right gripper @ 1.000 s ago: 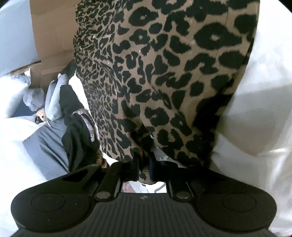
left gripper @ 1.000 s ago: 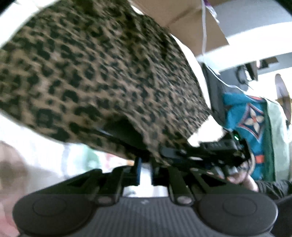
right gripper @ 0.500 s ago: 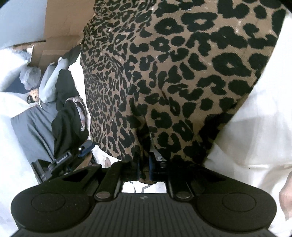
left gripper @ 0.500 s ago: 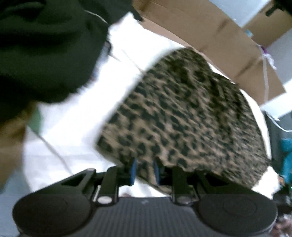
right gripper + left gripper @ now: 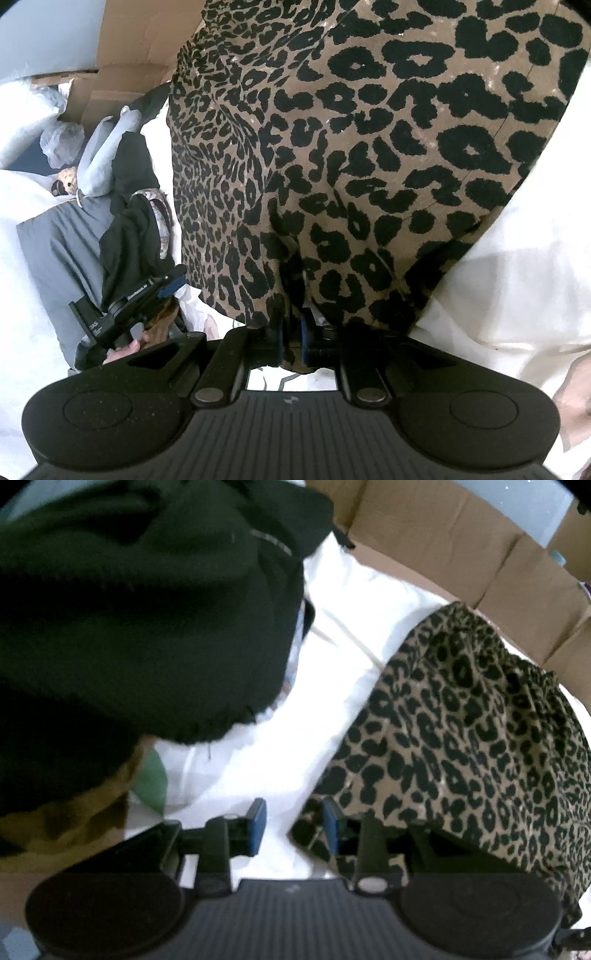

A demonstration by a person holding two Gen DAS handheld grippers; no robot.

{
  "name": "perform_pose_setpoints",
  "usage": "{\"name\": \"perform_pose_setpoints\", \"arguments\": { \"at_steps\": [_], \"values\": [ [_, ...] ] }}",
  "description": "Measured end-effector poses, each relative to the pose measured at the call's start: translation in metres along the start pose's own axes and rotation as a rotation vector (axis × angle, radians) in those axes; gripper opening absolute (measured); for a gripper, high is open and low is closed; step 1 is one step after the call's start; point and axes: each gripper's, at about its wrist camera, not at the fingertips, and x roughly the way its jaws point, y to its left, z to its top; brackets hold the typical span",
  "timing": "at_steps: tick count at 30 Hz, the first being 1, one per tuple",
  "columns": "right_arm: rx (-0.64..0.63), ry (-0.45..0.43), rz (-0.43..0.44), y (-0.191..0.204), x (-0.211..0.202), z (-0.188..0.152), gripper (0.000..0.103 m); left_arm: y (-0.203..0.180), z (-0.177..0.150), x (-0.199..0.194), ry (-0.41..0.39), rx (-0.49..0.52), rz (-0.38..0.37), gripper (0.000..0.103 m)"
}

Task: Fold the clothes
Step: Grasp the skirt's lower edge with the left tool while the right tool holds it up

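Showing left wrist: left gripper (image 5: pixel 293 825) jaws just opening, nothing between them, leopard-print garment (image 5: pixel 472 731) beside, black garment (image 5: pixel 129 609) near.
Showing right wrist: right gripper (image 5: pixel 291 338) pinching the garment's edge.

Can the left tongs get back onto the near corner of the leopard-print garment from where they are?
Probably yes. The left tongs are open, having just been opening, and the leopard-print garment has its corner beside the right pad, with only bare white sheet between.

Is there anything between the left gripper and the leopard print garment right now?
Nothing visible. The left gripper is open over the white sheet, and the leopard print garment lies right beside its fingertip.
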Motion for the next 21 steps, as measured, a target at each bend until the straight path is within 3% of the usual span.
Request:
{"name": "perform_pose_setpoints", "arguments": {
  "at_steps": [10, 11, 12, 21],
  "values": [
    [-0.032, -0.020, -0.048, 0.001, -0.005, 0.004, 0.005, -0.012, -0.010, 0.012, 0.002, 0.022, -0.038, 0.037],
    [-0.034, -0.021, -0.050, 0.001, -0.006, 0.004, 0.005, -0.011, -0.010, 0.012, -0.002, 0.016, -0.038, 0.029],
    [-0.036, -0.022, -0.053, 0.001, -0.006, 0.005, 0.005, -0.009, -0.010, 0.012, -0.006, 0.011, -0.038, 0.010],
    [-0.072, 0.013, -0.053, 0.009, -0.004, 0.003, 0.005, -0.010, 0.006, -0.028, -0.098, 0.051, 0.009, 0.007]
  ]
}}
